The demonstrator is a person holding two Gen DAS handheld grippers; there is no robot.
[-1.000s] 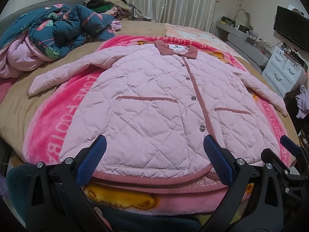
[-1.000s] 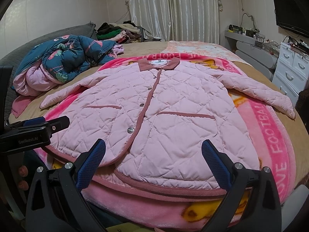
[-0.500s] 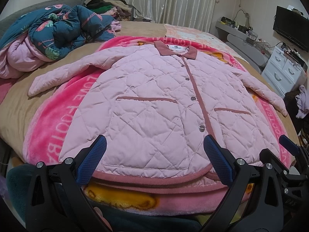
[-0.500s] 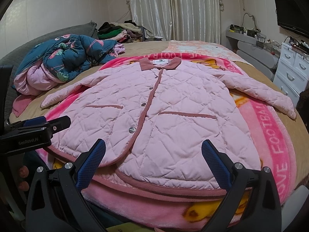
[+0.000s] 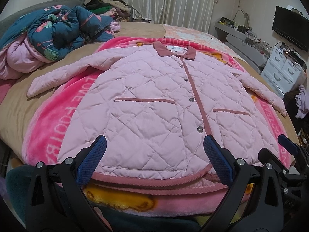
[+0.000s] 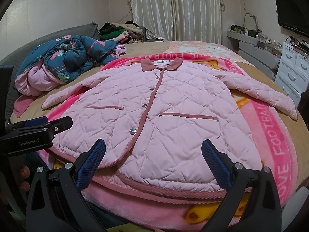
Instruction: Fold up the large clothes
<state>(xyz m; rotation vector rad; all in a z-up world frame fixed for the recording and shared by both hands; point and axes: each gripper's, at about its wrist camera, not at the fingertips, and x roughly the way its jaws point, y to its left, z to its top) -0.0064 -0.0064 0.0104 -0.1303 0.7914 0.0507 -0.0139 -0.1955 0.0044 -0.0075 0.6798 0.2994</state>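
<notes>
**Readable lettering**

"GenRobot.AI" is printed in white on the black body of the left gripper (image 6: pixel 46 123). "LOVE FOOTBALL" is woven in pale letters along the border of the pink blanket (image 6: pixel 278 135). The white collar label (image 5: pixel 176 48) of the jacket (image 5: pixel 154 100) is too small to be read.

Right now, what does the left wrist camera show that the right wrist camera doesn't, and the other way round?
Only the left wrist view shows the right gripper at its right edge, and a dark clothes heap beside the bed.

Only the right wrist view shows the left gripper at its left edge, with "GenRobot.AI" printed on it.

Both show the pink quilted jacket lying flat, buttoned, sleeves spread, on a pink blanket, plus the blue flamingo quilt, curtains, white drawers, and open blue fingers holding nothing.
</notes>
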